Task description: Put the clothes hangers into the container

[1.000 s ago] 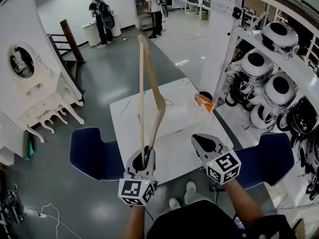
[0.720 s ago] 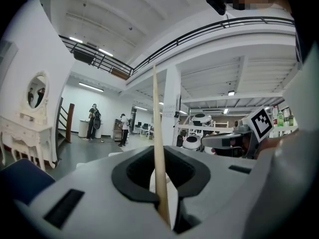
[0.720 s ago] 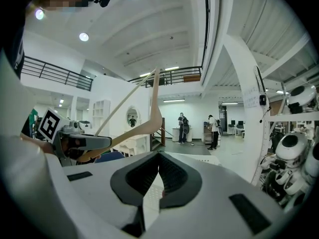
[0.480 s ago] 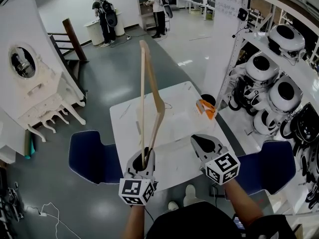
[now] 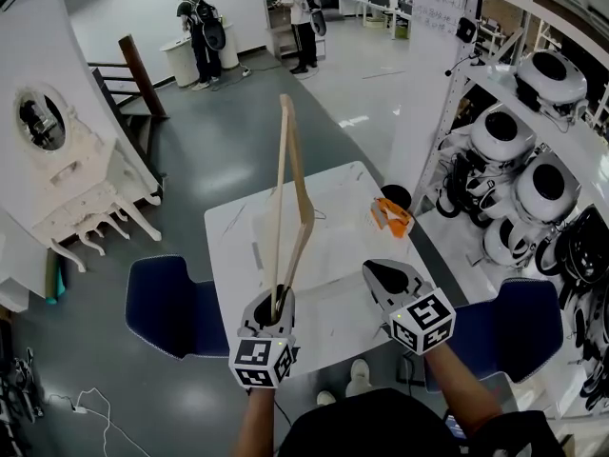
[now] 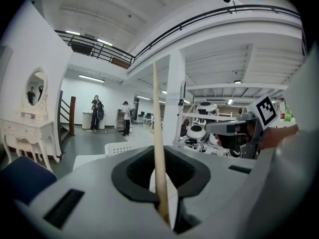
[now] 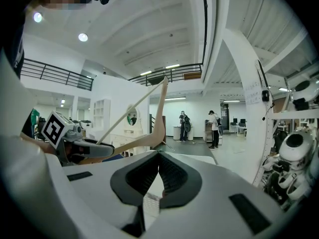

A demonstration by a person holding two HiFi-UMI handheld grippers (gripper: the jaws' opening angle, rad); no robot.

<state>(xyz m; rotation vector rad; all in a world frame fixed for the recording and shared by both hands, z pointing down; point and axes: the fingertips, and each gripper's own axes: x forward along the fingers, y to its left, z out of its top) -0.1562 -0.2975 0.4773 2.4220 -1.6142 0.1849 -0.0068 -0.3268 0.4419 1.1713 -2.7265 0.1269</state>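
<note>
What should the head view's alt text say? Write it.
Seen from above, the left tool grips a wooden clothes hanger upright over a white table. The right tool is empty beside it.

The table's [image 5: 228, 228] left side lies bare. The clear container [image 5: 335, 246] fills its middle, an orange object [image 5: 391, 215] sits at its far right corner, and the upright hanger [image 5: 301, 165] rises over its near edge. A blue chair [image 5: 166, 303] stands at its left and a second blue chair [image 5: 509, 322] at its right, where shelving [image 5: 440, 112] crowds close.
</note>
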